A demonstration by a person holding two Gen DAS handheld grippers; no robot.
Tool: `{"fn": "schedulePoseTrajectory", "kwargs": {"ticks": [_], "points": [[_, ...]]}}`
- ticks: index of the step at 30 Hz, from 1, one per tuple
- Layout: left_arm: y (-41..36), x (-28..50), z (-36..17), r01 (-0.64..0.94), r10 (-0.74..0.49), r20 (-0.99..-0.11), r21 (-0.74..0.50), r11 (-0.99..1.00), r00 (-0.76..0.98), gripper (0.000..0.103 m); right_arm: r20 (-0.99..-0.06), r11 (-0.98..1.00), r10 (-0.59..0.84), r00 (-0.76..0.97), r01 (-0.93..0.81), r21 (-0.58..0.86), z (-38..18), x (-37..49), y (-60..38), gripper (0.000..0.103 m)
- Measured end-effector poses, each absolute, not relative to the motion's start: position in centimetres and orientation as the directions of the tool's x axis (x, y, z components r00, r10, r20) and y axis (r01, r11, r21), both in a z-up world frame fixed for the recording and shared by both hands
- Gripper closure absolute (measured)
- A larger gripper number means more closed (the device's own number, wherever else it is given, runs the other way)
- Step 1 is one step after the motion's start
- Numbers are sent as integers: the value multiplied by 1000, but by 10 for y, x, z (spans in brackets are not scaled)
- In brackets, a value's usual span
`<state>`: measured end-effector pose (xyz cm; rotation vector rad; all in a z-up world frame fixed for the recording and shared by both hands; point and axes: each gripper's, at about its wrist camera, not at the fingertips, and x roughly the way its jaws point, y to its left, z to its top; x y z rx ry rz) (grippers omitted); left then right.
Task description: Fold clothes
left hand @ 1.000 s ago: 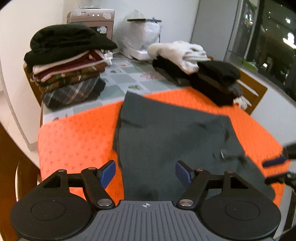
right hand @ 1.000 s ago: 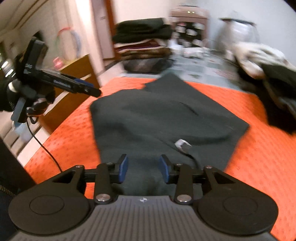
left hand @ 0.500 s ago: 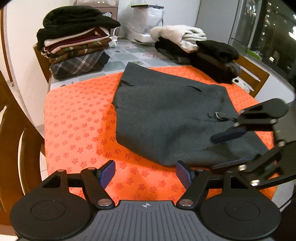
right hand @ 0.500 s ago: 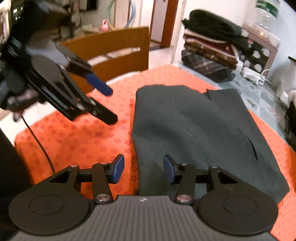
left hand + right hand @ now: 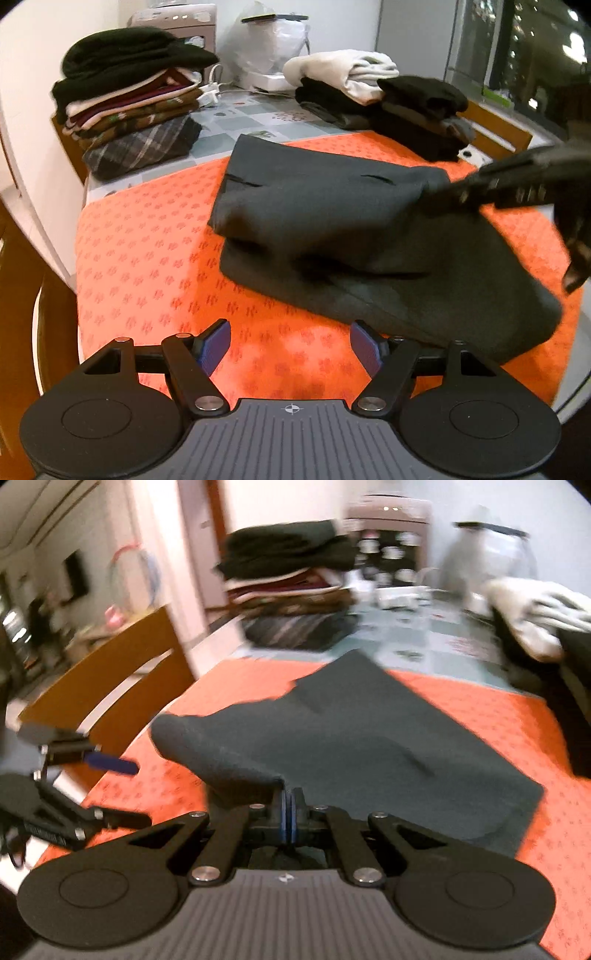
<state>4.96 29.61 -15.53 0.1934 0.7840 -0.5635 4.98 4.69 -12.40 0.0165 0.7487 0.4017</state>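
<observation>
Your right gripper is clamped on an edge of the dark grey garment, which lies on the orange mat. Carry that edge across low and even. Your left gripper stands apart, empty, over the mat beside the garment's near edge; it has just narrowed slightly.

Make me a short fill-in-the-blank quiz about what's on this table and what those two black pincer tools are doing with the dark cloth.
1. The dark grey garment lies on an ____ mat.
2. The right gripper is ____ on an edge of the garment.
3. The left gripper is ____, with nothing between its blue pads.
4. The folded stack behind the mat has a ____ garment on top.

Missing words: orange; shut; open; black
</observation>
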Motion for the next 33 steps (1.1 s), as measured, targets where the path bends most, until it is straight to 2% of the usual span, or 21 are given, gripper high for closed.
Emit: {"fn": "schedulePoseTrajectory", "kwargs": {"ticks": [2,6,14,19,23,27,33], "points": [[287,61,-156,564,-413,-712,-29,825,568,39,-656,939,334,677,-302,167,-124,54,32,100],[272,80,-153,598,-443,-703,-31,801,556,39,-670,956,292,682,-192,221,-135,61,11,100],[264,116,-155,589,-449,-713,-62,805,539,38,-749,927,239,619,84,365,-189,69,-17,97],[265,132,-155,584,-455,-711,-76,808,536,38,-739,909,236,631,126,397,-196,55,-26,91],[257,139,-149,628,-493,-689,-71,775,531,38,-734,926,201,649,118,358,-184,41,-26,80],[244,148,-148,704,-539,-691,-62,708,482,36,-726,928,182,664,128,350,-173,20,-32,79],[215,153,-153,818,-580,-696,18,575,423,37,-731,911,147,666,196,363,-172,-10,-45,79]]}}
